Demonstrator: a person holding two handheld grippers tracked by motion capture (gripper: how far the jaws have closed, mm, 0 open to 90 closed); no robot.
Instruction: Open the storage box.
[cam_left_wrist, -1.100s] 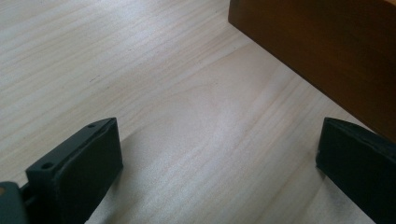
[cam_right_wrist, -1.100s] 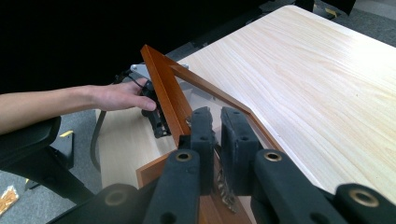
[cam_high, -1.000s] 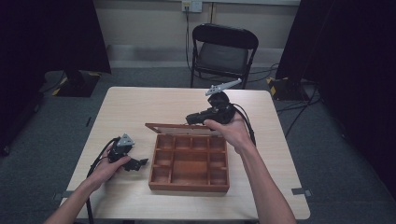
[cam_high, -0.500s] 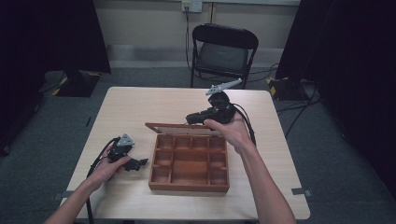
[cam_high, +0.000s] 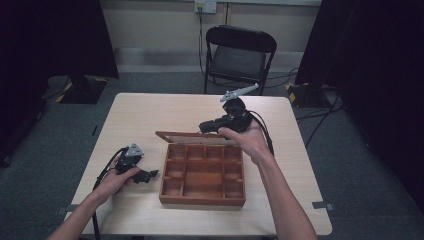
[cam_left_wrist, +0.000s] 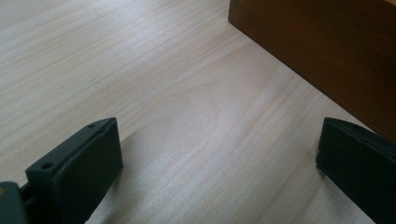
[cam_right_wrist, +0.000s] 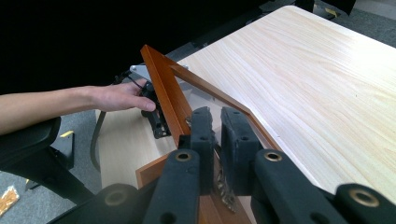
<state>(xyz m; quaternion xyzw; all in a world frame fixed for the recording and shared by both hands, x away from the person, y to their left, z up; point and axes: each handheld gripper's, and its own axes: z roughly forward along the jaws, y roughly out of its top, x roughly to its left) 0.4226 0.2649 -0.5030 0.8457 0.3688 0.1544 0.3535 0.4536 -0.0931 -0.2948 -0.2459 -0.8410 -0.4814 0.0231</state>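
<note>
Left gripper (cam_left_wrist: 219, 172) fingers wide beside box (cam_left_wrist: 327, 51)

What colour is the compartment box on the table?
Reddish-brown wood; the compartment box shows best in the high view.

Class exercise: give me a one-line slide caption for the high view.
Right gripper lifts the lid of a wooden compartment box while the left gripper rests on the table.

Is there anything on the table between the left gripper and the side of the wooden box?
Nothing visible. The left gripper sits open beside the wooden compartment box, with bare tabletop between its jaws and the box wall.
</note>
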